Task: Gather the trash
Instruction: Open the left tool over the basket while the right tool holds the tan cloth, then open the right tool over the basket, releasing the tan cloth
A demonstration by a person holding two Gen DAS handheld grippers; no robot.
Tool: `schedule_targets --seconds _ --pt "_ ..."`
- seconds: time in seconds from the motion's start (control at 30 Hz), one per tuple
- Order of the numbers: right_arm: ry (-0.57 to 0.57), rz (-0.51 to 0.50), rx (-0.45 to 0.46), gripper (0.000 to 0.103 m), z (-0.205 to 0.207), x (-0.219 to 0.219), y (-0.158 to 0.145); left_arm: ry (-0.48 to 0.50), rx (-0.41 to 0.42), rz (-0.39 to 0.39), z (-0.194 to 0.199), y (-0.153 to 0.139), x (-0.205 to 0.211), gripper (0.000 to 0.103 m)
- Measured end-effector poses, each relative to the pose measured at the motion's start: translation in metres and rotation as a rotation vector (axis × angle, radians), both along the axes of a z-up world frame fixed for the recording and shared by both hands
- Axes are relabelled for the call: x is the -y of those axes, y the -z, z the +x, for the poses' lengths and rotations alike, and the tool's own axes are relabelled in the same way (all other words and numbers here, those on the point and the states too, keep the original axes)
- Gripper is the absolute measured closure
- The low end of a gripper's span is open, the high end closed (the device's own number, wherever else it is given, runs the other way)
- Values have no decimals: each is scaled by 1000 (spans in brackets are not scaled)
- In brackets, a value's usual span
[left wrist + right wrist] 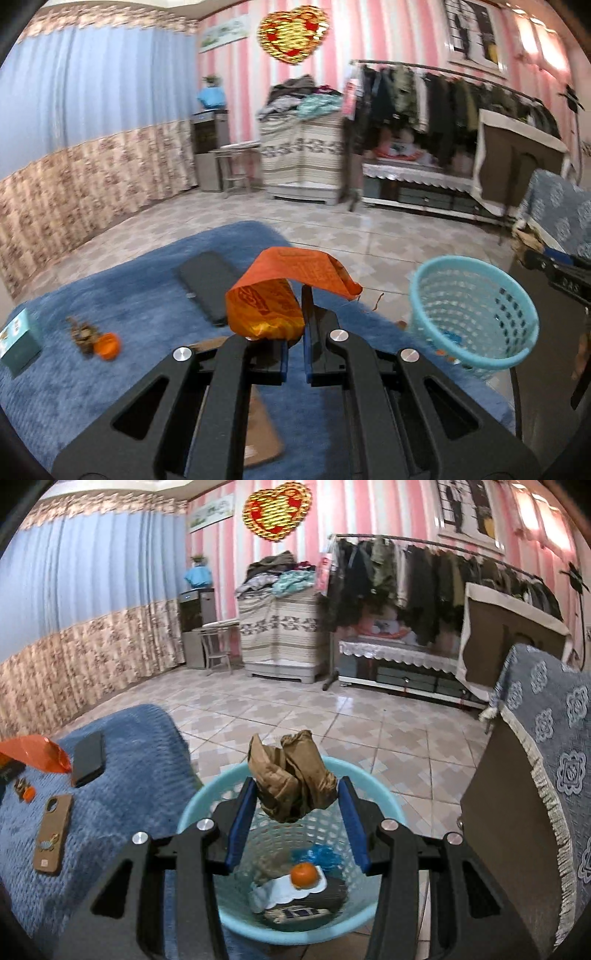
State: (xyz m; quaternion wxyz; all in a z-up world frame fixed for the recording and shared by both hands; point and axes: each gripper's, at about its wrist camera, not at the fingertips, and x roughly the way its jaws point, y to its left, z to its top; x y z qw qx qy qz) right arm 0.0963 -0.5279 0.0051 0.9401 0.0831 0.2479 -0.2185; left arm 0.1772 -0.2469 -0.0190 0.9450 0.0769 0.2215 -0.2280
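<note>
Right wrist: right gripper (297, 794) clamps crumpled paper (291, 775) upright over basket (199, 812); left gripper (295, 317) pinches wrapper (280, 291).

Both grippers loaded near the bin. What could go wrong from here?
1. The crumpled brown paper wad, held by the right gripper, hangs over the light blue plastic basket's far rim; it could drop outside.
2. The left gripper pinches the orange plastic wrapper over the blue blanket, short of the basket.

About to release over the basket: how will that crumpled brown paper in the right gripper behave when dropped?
The crumpled brown paper looks light and holds its creased shape, so it will probably fall straight. It hangs above the blue basket, so it should land inside. Being springy, it may settle loosely atop the orange.
</note>
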Motion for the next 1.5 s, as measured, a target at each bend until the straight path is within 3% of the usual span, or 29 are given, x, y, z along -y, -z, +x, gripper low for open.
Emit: schedule_targets --seconds 0.37,0.83,0.87,1.0,1.2,1.3,1.5 --pt "92 85 53 57 -18 56 9 173 -14 41 -9 14 111 99" --pt "138 156 61 57 -19 84 20 307 -63 107 -7 43 203 96" --pt "137 157 58 57 -17 84 21 309 -63 112 -6 44 207 92" --pt "134 158 49 57 -16 84 23 297 -71 107 -1 44 205 51" --pt "135 154 40 57 -14 84 25 245 -86 58 10 37 189 21" --pt "131 153 35 57 -12 83 26 255 -127 27 18 32 180 14" --pt "121 146 20 57 -7 79 28 254 -125 66 18 32 178 9"
